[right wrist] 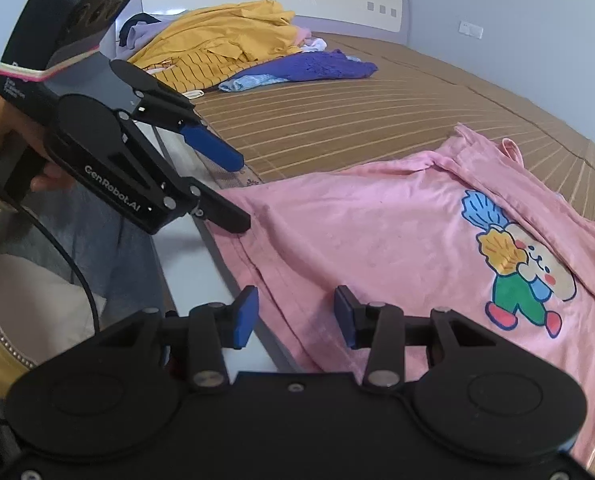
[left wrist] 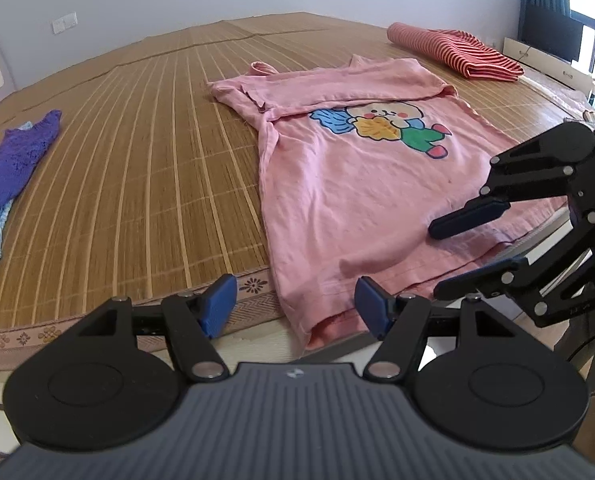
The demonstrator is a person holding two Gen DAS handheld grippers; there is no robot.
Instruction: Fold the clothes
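Observation:
A pink T-shirt (left wrist: 357,184) with a cartoon print lies spread on the bamboo mat (left wrist: 137,168), its hem hanging over the near bed edge. My left gripper (left wrist: 295,312) is open at the hem's left corner, with its blue pads (left wrist: 217,306) well apart and cloth between them, not pinched. In the right wrist view the left gripper (right wrist: 241,192) has its lower finger at that corner of the pink T-shirt (right wrist: 377,232). My right gripper (right wrist: 295,316) straddles the hem further right. Its jaws are apart and not pressing. From the left, the right gripper (left wrist: 449,256) has one finger over the shirt and one below the edge.
A folded red striped garment (left wrist: 457,50) lies at the far right of the bed near a window. A purple garment (right wrist: 317,66), a light blue one and a yellow pile (right wrist: 225,40) sit by the headboard. A hand (right wrist: 1,136) holds the left gripper. A grey bed frame (right wrist: 201,272) runs below the mat.

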